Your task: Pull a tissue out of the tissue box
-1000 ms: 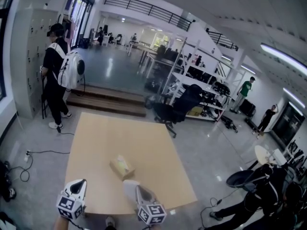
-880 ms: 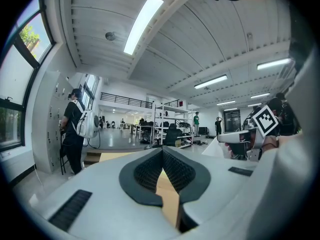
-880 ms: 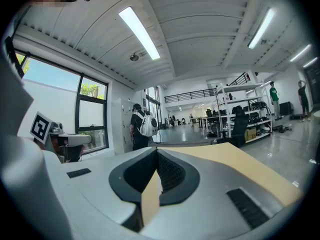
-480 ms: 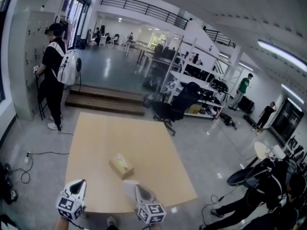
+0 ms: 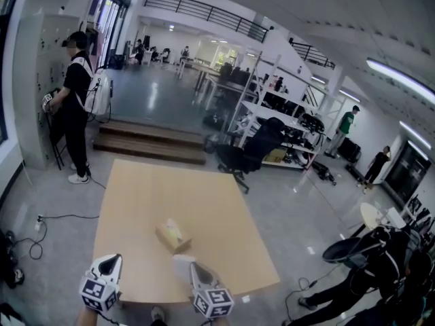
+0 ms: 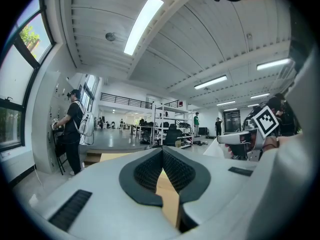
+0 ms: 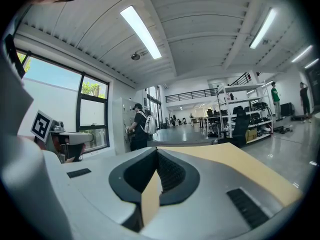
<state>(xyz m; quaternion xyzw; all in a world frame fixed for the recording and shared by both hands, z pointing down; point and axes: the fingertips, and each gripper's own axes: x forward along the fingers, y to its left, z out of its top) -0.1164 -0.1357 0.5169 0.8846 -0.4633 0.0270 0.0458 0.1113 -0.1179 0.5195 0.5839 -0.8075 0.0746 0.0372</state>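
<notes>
A tan tissue box (image 5: 172, 236) with a tissue poking from its top lies near the middle of the light wooden table (image 5: 211, 195). Both grippers hover over the table's near edge, short of the box. My left gripper (image 5: 116, 258) is at the lower left, its jaws together with nothing between them (image 6: 162, 151). My right gripper (image 5: 183, 259) sits just in front of the box, also shut and empty (image 7: 156, 152). Neither gripper view shows the box; each gripper's own body hides it.
A person with a white backpack (image 5: 76, 100) stands at the lockers, back left. A black office chair (image 5: 255, 151) is past the table's far corner, with wooden steps (image 5: 149, 141) behind. A person in black (image 5: 370, 270) crouches at the lower right. Cables (image 5: 37, 226) lie on the floor to the left.
Both grippers and the tissue box stay where they were. The person at the lockers has shifted slightly left and turned.
</notes>
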